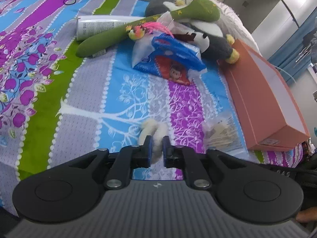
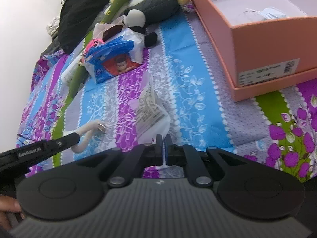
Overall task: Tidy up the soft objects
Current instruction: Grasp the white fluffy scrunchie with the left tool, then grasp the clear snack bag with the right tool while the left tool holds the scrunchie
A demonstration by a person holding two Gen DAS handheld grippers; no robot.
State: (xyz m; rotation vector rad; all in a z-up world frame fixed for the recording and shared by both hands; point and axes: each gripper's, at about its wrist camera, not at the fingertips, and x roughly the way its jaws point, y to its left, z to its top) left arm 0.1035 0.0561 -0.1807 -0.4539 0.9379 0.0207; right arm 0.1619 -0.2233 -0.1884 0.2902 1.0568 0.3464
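Both claws clamped on soft stuff, low over the bedspread.

Toy pile up ahead: panda, green plush, blue bag, open box off right. Left gripper pinching fuzzy loop; right gripper shut tight on clear bag, tilted down.

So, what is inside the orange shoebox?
Inside the orange shoebox lies a light blue face mask. Its near wall hides the front of the floor.
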